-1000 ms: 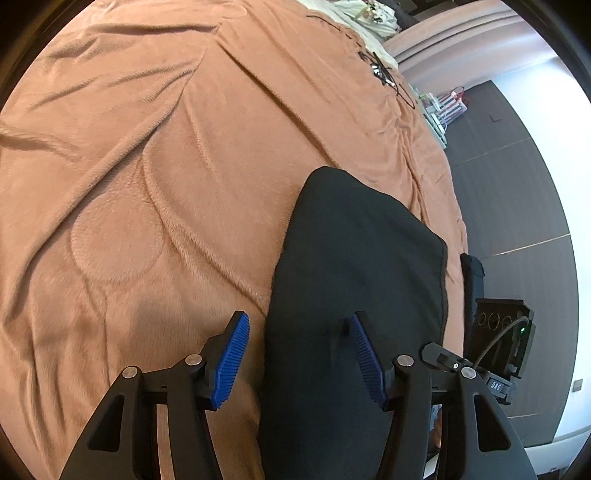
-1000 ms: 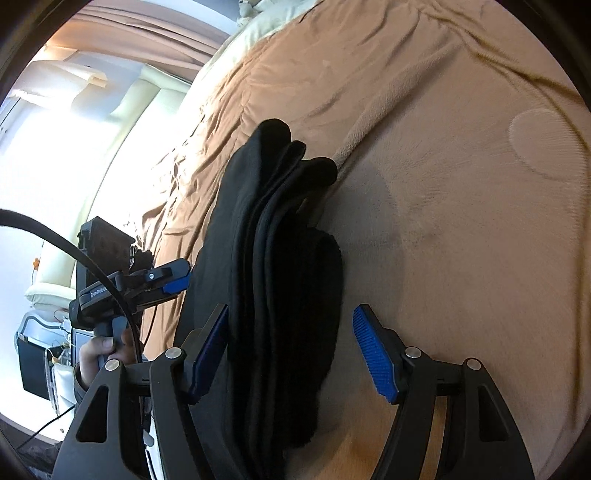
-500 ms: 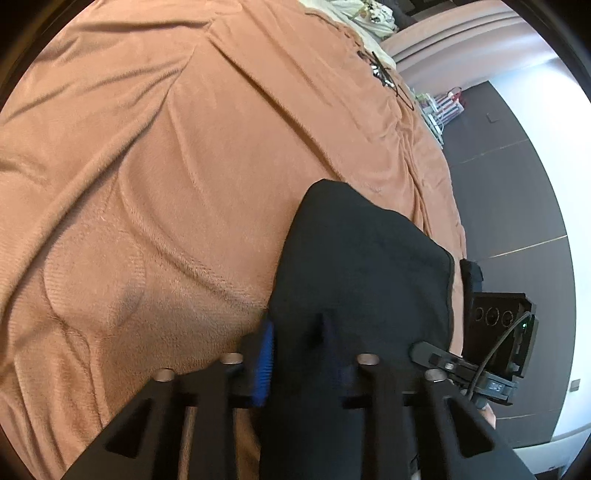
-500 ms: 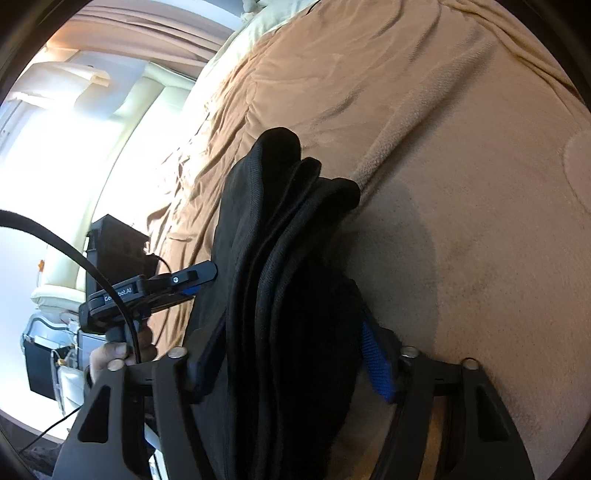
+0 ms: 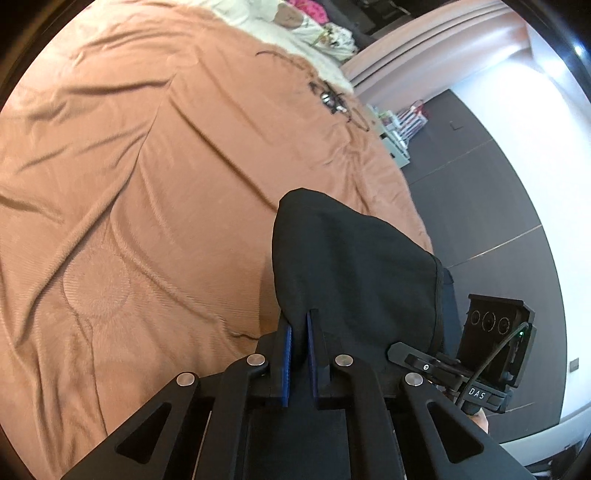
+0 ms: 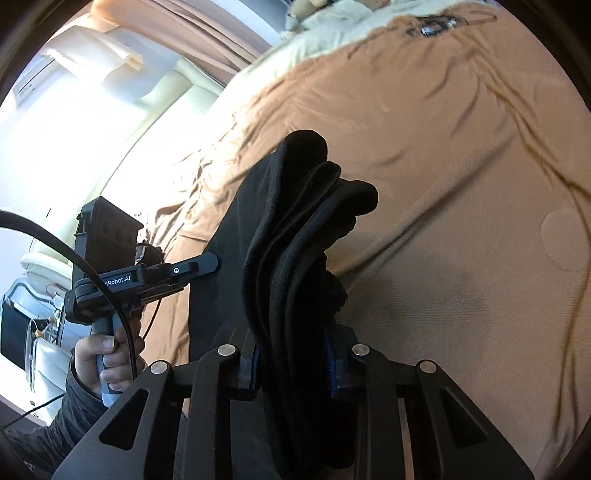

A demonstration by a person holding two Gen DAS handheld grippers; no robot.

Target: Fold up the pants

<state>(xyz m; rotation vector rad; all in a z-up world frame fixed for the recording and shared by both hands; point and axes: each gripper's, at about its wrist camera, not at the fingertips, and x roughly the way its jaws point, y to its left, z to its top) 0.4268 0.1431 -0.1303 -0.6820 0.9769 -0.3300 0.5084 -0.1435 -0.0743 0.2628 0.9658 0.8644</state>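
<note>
Pants (image 5: pixel 354 266) in both clamped grippers

Pretty clearly a bedroom in someone's home. A big bed with a rumpled tan quilted blanket (image 5: pixel 155 206) fills everything ahead of the claw, with white bedding and pillows (image 5: pixel 295 22) at the far end. Off to the right there's dark floor (image 5: pixel 480 177) and a white wall (image 5: pixel 524 122), and bright curtained windows (image 6: pixel 207 40) on the opposite side.
</note>
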